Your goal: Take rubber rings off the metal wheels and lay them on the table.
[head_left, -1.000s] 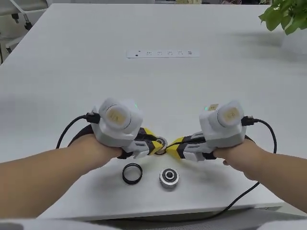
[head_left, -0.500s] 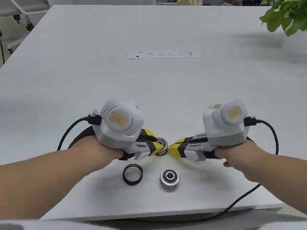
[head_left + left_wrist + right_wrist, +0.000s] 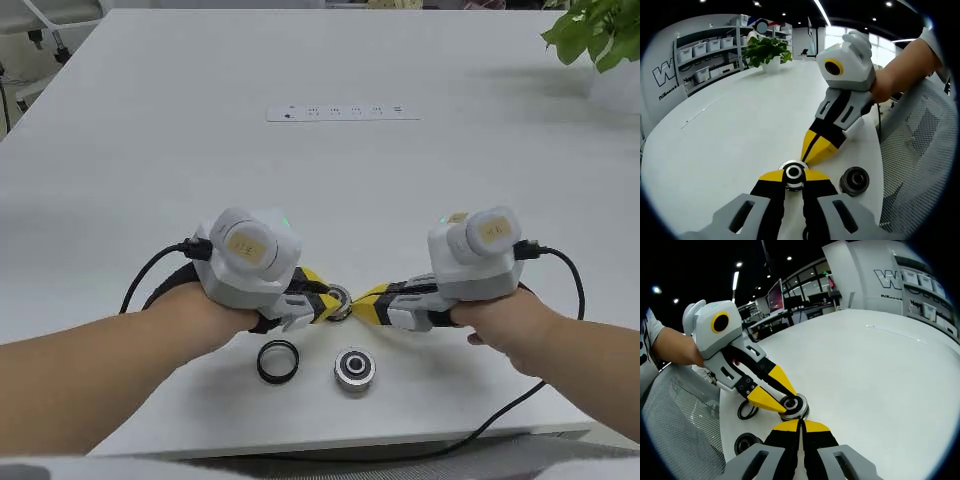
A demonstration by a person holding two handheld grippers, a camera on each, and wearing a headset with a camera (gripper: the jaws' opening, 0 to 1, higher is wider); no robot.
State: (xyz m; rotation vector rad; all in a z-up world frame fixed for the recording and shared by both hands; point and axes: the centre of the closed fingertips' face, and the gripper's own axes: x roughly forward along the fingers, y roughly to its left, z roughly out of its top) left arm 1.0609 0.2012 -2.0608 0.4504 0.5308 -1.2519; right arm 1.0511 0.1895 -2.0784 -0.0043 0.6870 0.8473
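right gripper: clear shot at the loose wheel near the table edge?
Likely yes: the loose wheel lies bare just beside the right gripper, nothing between. Its jaws look shut, so they'd need opening first.

Left tool point(image 3: 333, 301) and right tool point(image 3: 364, 300) tip to tip, both clamped

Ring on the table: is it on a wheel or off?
Off. The ring lies flat on the table, its middle empty, apart from the wheel beside it.

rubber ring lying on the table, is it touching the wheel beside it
Apart. The head view shows a strip of bare table between the loose rubber ring and the wheel lying beside it.
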